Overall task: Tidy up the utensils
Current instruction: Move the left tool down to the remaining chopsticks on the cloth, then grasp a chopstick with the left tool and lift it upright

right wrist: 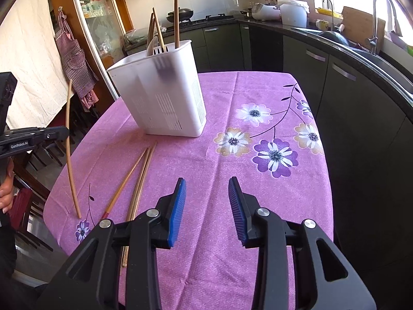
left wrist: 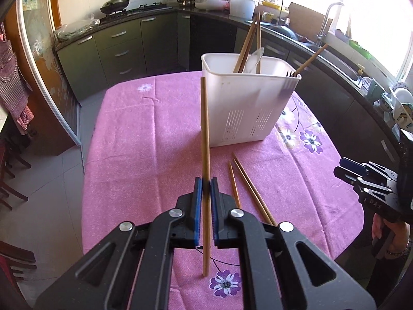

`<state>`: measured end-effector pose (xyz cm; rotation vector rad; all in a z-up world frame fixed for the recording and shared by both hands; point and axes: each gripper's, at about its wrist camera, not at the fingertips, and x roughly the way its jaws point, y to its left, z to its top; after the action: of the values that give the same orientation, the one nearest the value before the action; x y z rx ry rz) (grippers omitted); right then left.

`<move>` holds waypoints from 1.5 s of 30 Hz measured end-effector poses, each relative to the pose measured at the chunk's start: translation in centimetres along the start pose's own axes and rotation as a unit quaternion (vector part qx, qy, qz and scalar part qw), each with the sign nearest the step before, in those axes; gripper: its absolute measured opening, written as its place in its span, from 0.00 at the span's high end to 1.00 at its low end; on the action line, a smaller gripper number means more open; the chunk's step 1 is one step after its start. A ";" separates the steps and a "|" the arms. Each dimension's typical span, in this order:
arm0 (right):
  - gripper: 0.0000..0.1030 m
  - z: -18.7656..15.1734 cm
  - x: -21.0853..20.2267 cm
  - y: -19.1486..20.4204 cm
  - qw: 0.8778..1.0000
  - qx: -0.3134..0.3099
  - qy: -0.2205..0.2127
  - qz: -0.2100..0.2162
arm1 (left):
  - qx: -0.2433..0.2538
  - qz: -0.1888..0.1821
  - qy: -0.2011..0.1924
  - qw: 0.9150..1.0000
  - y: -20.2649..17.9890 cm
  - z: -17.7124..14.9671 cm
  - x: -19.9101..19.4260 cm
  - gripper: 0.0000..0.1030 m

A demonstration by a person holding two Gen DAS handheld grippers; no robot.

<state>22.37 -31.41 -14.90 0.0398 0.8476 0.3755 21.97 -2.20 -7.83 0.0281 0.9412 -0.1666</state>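
Dead centre of the left view, the left gripper (left wrist: 206, 184) is pinching one light, stiff, slippery chopstick (left wrist: 204, 129) mid-shaft, while the right gripper (right wrist: 207, 206) gapes empty.

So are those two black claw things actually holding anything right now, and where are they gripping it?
The left gripper pinches one wooden chopstick below its middle, nearer its lower end. The right gripper is open and holds nothing.
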 end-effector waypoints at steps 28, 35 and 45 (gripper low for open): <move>0.66 2.0 6.2 4.2 0.996 -0.049 0.073 0.013 | -0.002 -0.005 0.094 0.996 1.6 1.0 7.6 0.93; 0.66 1.5 5.4 3.0 0.997 -0.038 0.073 0.010 | -0.002 0.032 0.147 0.989 3.1 3.0 14.2 0.93; 0.65 1.3 5.7 2.9 0.996 -0.035 0.077 0.016 | 0.002 0.052 0.178 0.983 3.7 3.6 17.4 0.93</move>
<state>25.88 -26.64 -17.65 -0.0404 0.9856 0.4418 35.49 -1.19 -19.92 0.1130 1.2939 -0.0669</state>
